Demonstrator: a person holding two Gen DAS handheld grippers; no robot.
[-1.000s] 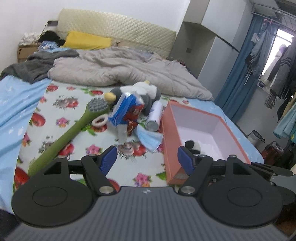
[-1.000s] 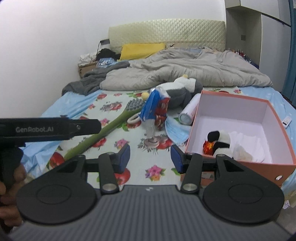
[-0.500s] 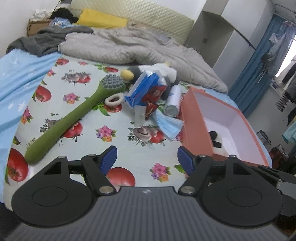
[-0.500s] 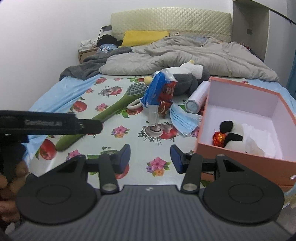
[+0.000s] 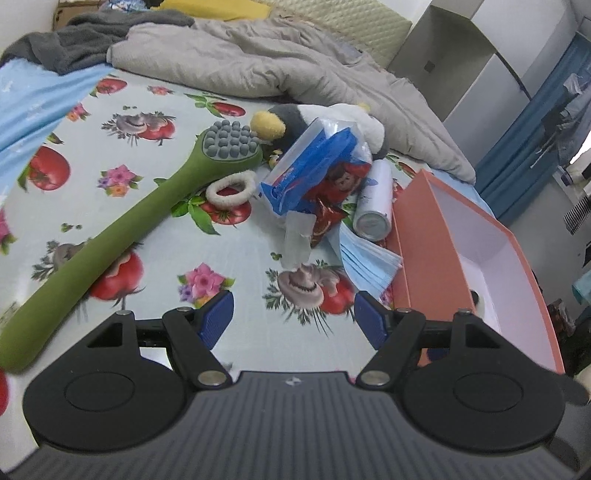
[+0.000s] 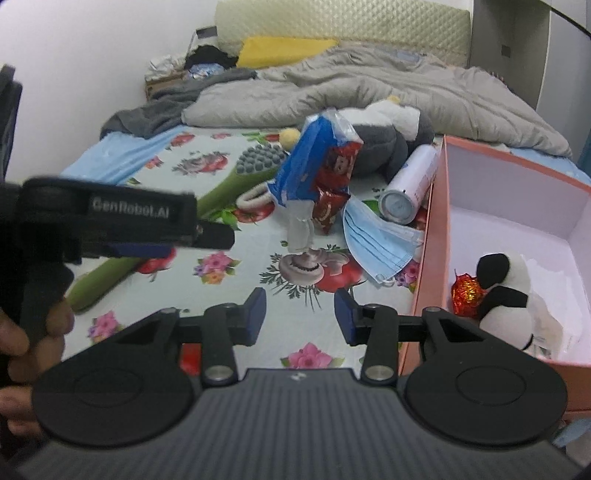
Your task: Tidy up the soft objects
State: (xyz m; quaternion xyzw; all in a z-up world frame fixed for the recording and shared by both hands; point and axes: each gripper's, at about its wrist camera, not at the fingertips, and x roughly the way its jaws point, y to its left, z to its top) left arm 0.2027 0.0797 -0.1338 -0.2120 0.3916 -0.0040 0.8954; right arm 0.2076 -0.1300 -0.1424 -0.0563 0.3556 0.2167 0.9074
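Note:
A pile lies on the flowered sheet: a grey and white plush penguin [image 5: 332,114] [image 6: 388,129], a blue and red snack bag [image 5: 317,166] [image 6: 317,166], a blue face mask [image 5: 365,258] [image 6: 380,236], a white hair tie [image 5: 231,188] and a white spray can [image 5: 373,206] [image 6: 410,184]. An orange box [image 5: 421,243] [image 6: 436,229] to the right holds a small panda plush [image 6: 506,291] and a red foil ball [image 6: 465,290]. My left gripper [image 5: 293,317] is open and empty, short of the pile. My right gripper [image 6: 299,314] is open and empty beside the box.
A long green massage brush [image 5: 122,229] [image 6: 236,181] lies left of the pile. A grey quilt [image 5: 258,62] and dark clothes [image 5: 92,33] cover the far bed. The left gripper's body [image 6: 107,221] crosses the right wrist view at left. A wardrobe [image 5: 461,55] stands beyond the box.
Both grippers have moved forward and lower toward the pile on the bed. The jaws of both stayed open and empty.

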